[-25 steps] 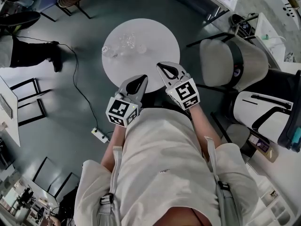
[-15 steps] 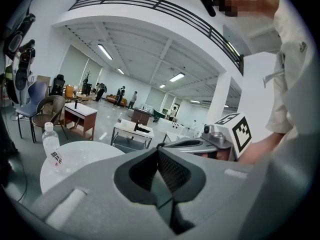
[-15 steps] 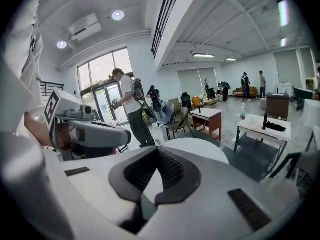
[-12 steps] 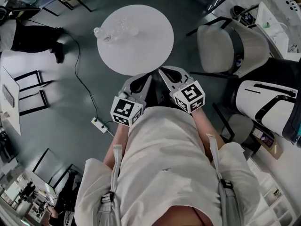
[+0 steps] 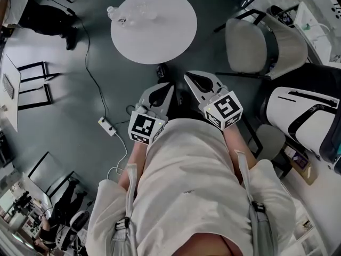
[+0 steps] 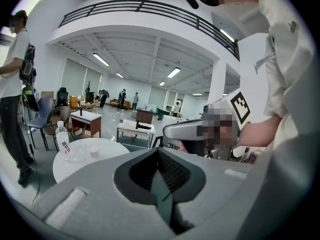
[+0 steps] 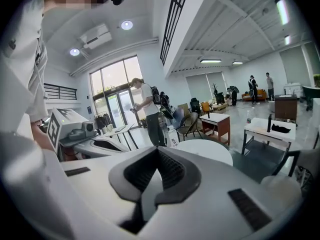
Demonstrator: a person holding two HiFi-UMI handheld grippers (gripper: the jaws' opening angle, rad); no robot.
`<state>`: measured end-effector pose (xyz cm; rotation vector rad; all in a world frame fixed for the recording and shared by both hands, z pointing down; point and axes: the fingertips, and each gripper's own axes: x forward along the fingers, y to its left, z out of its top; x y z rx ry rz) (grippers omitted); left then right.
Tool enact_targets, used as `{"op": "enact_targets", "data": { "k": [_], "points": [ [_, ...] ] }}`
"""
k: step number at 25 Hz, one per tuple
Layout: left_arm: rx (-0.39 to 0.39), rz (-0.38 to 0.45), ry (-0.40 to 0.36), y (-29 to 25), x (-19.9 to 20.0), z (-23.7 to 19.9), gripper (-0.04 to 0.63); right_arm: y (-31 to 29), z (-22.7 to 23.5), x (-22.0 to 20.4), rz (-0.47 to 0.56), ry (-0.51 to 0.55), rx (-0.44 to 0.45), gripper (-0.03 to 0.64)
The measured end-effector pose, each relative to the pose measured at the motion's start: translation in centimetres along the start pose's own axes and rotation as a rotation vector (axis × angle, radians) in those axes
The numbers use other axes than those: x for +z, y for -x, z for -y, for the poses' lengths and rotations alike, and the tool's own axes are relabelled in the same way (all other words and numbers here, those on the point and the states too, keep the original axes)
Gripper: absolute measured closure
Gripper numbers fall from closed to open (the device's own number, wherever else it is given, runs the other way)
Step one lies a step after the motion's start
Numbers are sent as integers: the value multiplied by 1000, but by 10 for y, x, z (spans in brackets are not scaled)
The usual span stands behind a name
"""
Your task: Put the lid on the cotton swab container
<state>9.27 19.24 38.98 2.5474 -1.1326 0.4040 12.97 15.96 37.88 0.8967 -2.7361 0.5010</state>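
Cotton swab container (image 5: pixel 141 10) sits distant on the counter (image 5: pixel 160 36), lid state unclear; left gripper (image 5: pixel 164 87) and right gripper (image 5: pixel 191 79) jaws closed, empty, well out of reach

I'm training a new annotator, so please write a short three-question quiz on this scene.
1. True or false: the left gripper grips an object.
2. The clear plastic water bottle stands on: A) the round white table B) the grey floor C) the beige chair.
3. Fill in: the right gripper's jaws are ___.
Key: 1 false; 2 A; 3 together.
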Motion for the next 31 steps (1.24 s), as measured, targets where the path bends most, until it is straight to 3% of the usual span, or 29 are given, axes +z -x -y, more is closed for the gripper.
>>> {"op": "enact_targets", "data": {
  "k": [5, 13, 31],
  "points": [
    [45, 29, -25, 10, 2, 17, 588, 19, -14, 2, 18, 24, 48, 611],
    [98, 74, 4, 24, 15, 19, 588, 33, -31, 11, 41, 29, 90, 611],
    [131, 108, 48, 62, 10, -2, 588, 11, -75, 6, 18, 21, 140, 611]
  ]
}}
